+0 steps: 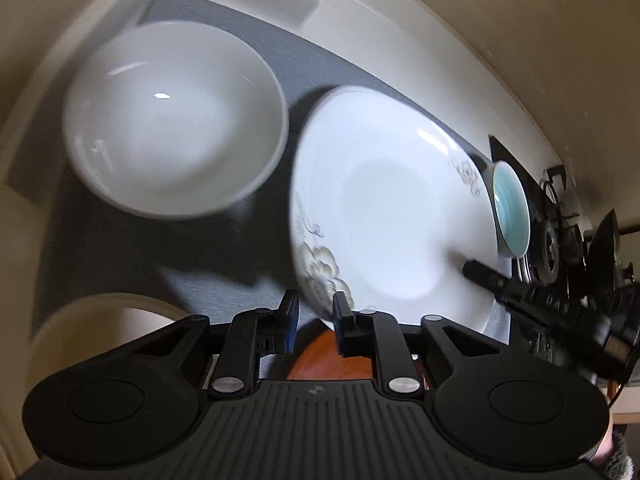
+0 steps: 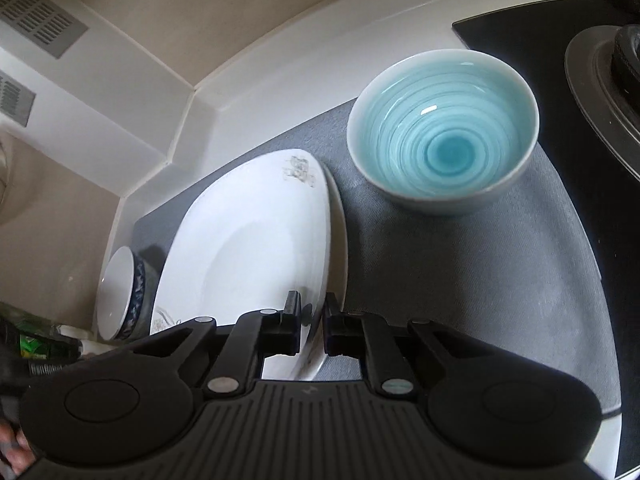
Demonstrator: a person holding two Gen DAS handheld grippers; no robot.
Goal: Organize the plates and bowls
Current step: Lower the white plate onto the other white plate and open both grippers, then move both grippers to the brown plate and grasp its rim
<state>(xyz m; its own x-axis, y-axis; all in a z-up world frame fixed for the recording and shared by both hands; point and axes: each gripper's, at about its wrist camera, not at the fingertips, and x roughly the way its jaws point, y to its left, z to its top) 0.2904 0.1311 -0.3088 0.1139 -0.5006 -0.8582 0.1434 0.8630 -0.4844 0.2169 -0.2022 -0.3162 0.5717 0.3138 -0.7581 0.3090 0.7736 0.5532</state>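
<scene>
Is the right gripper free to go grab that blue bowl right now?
Probably not yet. The right gripper is shut on the white plate rim, so it must let go first. The path over the grey mat to the blue bowl looks clear.

White plate [image 2: 256, 240], grey floral print; turquoise-ringed bowl [image 2: 442, 132]; grey mat [image 2: 460, 260].

You've got a grey mat [image 2: 460, 264] spread across the white desk [image 2: 280, 64]. Black stove top [image 2: 560, 52] sits at the far right, its burner [image 2: 616, 92] at the frame edge. Vent grille [image 2: 40, 20] on the far-left wall. Green packaging [image 2: 36, 344] near left, blurred.
</scene>
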